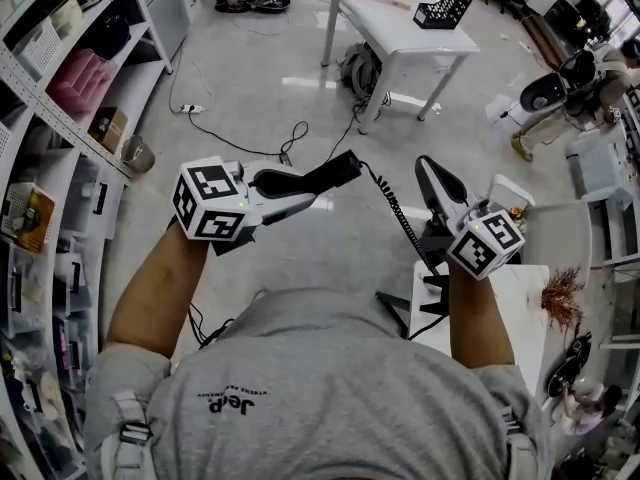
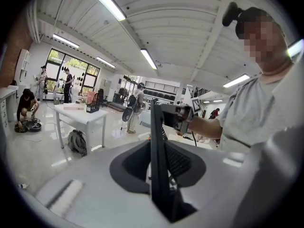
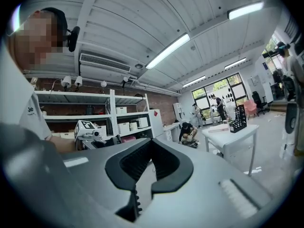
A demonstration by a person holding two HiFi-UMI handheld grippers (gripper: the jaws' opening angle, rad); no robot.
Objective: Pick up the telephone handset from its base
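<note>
My left gripper (image 1: 312,186) is shut on a black telephone handset (image 1: 340,168) and holds it in the air in front of the person's chest. In the left gripper view the handset (image 2: 157,127) stands as a dark slab between the jaws (image 2: 159,147). A black coiled cord (image 1: 400,218) runs from the handset's far end down to dark parts on a white tabletop (image 1: 500,318), where the right forearm partly hides them. My right gripper (image 1: 428,168) hangs beside the cord, its jaws shut with nothing between them; its tips meet in the right gripper view (image 3: 152,140).
Shelving (image 1: 70,98) full of boxes lines the left side. Cables (image 1: 250,148) lie on the grey floor ahead. A white table (image 1: 400,28) with a black wire basket (image 1: 445,6) stands farther off, a backpack (image 1: 360,68) under it. People work in the background.
</note>
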